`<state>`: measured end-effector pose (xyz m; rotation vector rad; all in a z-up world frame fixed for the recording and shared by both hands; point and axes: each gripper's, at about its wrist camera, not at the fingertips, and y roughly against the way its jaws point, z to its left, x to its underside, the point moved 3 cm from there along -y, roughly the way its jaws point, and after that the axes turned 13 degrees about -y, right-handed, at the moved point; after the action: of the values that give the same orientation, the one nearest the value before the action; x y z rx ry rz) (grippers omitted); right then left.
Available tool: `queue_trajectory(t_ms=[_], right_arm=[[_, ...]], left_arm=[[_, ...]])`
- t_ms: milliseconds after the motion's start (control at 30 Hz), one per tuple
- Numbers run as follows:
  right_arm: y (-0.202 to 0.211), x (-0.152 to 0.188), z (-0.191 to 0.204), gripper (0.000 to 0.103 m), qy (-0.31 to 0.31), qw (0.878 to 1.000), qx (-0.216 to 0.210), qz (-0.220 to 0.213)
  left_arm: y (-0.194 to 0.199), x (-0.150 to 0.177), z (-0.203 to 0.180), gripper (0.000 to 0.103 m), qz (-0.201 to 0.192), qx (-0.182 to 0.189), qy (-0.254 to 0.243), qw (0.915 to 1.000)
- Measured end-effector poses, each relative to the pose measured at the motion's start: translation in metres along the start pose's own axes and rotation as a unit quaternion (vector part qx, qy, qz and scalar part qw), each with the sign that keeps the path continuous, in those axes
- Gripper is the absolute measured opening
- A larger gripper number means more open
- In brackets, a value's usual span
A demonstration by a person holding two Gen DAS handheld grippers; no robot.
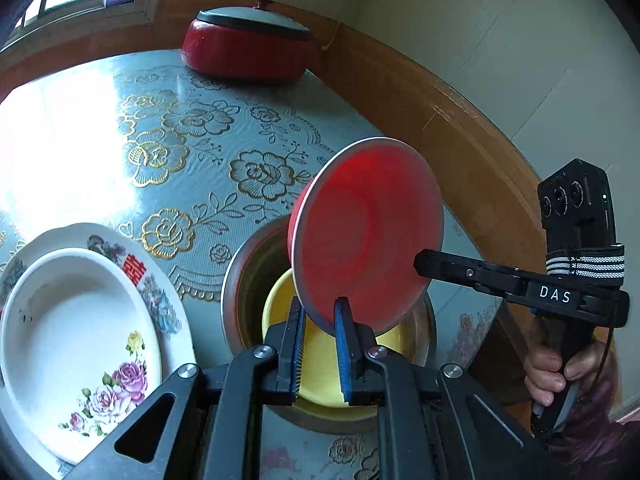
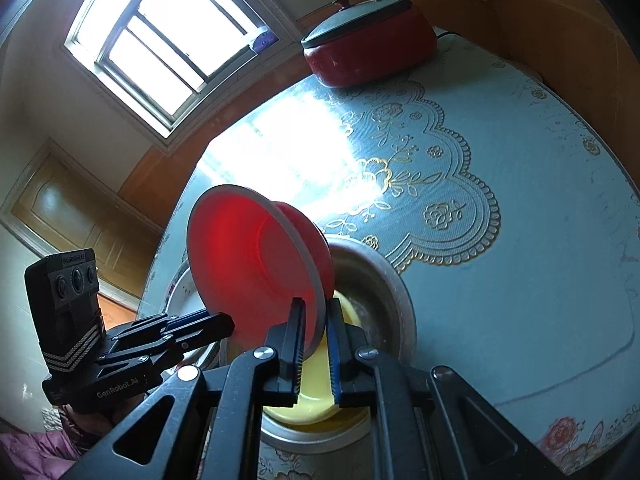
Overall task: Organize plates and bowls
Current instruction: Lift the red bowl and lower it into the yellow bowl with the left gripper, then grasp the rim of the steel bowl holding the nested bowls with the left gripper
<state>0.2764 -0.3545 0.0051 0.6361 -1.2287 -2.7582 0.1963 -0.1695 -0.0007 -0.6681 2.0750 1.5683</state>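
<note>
The red bowl (image 1: 368, 232) hangs tilted on edge just above the yellow bowl (image 1: 320, 384), which already sits nested in the metal bowl (image 1: 240, 272) near the worktop's (image 1: 180, 140) near edge. Each hand-held gripper, left (image 1: 320, 304) and right (image 2: 315, 304), is clamped narrow on the red bowl's rim. To the left, a plain white plate (image 1: 80, 340) already lies stacked in the floral plate (image 1: 160, 292). Judging from this, the plates are done and the red bowl is the last piece to nest. A lidded red pot (image 1: 248, 52) stands at the far edge, well apart. Nothing blocks the way down.
</note>
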Motion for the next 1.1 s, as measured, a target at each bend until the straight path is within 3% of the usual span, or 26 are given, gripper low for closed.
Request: queue_trajectory(t_ms=[300,533,767,1100], right_arm=[[-0.006,0.020,-0.011,0.011,-0.006,0.999,0.025,0.033],[0.001,0.023,-0.021,0.016,-0.009,0.999,0.046,0.015],[0.009,0.009,-0.029,0.024,0.000,0.994,0.100,-0.045],[-0.013,0.003,-0.043,0.024,0.004,0.995,0.098,-0.020]], left_arm=[[-0.007,0.027,0.004,0.014,0.033,0.005,0.010,0.9994],[0.000,0.033,0.003,0.015,0.025,-0.012,0.000,0.9996],[0.013,0.043,0.001,0.015,0.015,-0.022,0.002,0.9996],[0.016,0.063,0.001,0.016,0.007,-0.020,0.042,0.9989]])
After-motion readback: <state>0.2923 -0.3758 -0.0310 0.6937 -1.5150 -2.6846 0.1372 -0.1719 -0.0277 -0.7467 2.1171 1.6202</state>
